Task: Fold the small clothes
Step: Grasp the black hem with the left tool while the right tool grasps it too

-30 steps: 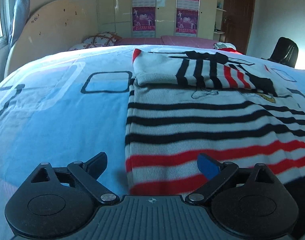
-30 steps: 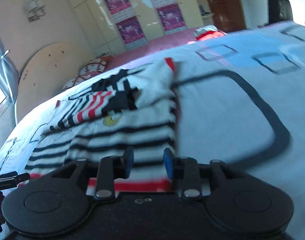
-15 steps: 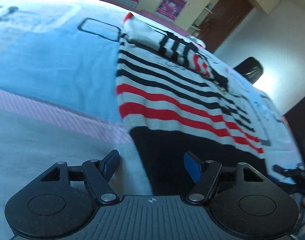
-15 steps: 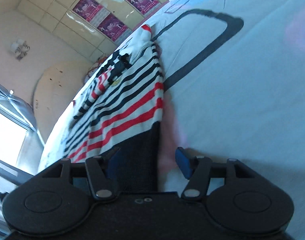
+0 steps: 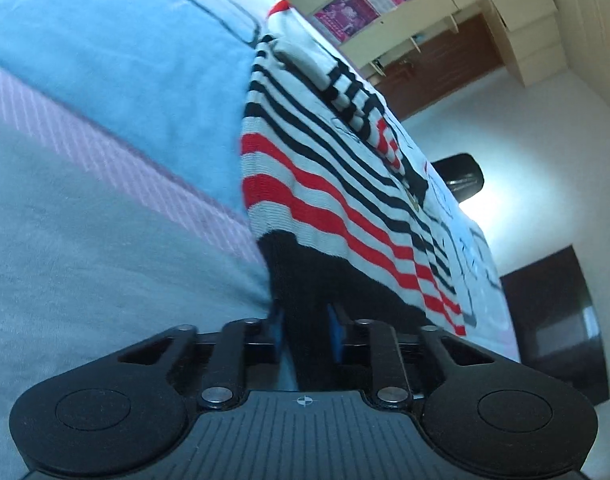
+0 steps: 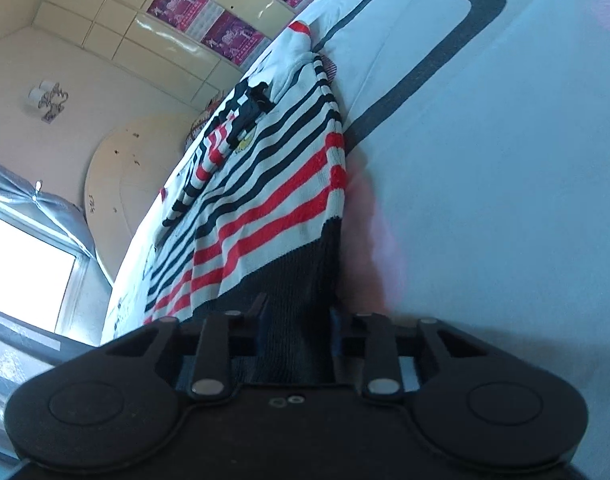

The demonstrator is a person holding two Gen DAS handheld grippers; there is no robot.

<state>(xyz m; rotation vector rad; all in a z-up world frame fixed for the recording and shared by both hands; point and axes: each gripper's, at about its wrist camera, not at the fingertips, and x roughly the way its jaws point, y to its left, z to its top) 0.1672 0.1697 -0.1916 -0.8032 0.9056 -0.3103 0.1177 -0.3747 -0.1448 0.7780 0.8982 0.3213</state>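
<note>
Bed [image 5: 105, 240], covered by a pale blue sheet with dark outlined rectangles and a pink striped band, fills most of both wrist views and serves as the landmark. Striped knit sweater [image 5: 325, 184], white with black and red bands and a black hem, lies flat on the bed, its sleeves folded across the chest at the end farthest from the cameras. Left hand-held gripper [image 5: 305, 332] sits at the bed's near edge with its jaws closing; the sweater's black hem at the left corner runs between the blue pads and they press on it. Right hand-held gripper [image 6: 295, 332] meets the hem's opposite corner at the same edge of the bed, its jaws likewise closing, with dark ribbed knit bunched between the pads. Beyond the bed stand cream wardrobe doors [image 6: 165, 36] bearing purple posters [image 6: 177, 0].
</note>
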